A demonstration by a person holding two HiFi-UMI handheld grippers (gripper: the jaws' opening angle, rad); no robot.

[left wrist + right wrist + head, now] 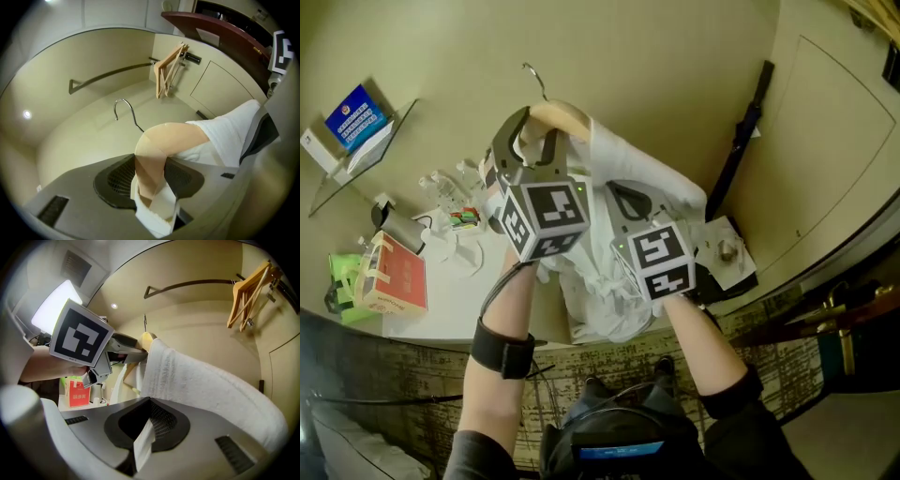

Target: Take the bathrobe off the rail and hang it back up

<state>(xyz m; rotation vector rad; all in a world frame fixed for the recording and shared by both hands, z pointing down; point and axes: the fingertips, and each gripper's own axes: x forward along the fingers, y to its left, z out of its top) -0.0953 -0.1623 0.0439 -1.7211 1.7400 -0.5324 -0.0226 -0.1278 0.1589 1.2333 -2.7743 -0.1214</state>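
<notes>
A white bathrobe [619, 281] hangs on a wooden hanger [561, 116] with a metal hook [534, 77], held between the two grippers in front of the person. My left gripper [532, 141] is shut on the hanger's wooden shoulder [154, 150], with a fold of white cloth caught below it. The hook [124, 110] points free toward the wall, away from the rail [112, 74]. My right gripper [630, 204] is shut on a thin strip of the bathrobe [143, 444]. The robe's thick towelling [201, 380] drapes over the right jaw. The rail [187, 284] is above in the right gripper view.
Two bare wooden hangers [168, 70] hang at the rail's right end. A white shelf [450, 300] at the left carries a red box [394, 277], a green bag [342, 281] and bottles [441, 187]. A black umbrella [745, 131] leans on the wall at the right.
</notes>
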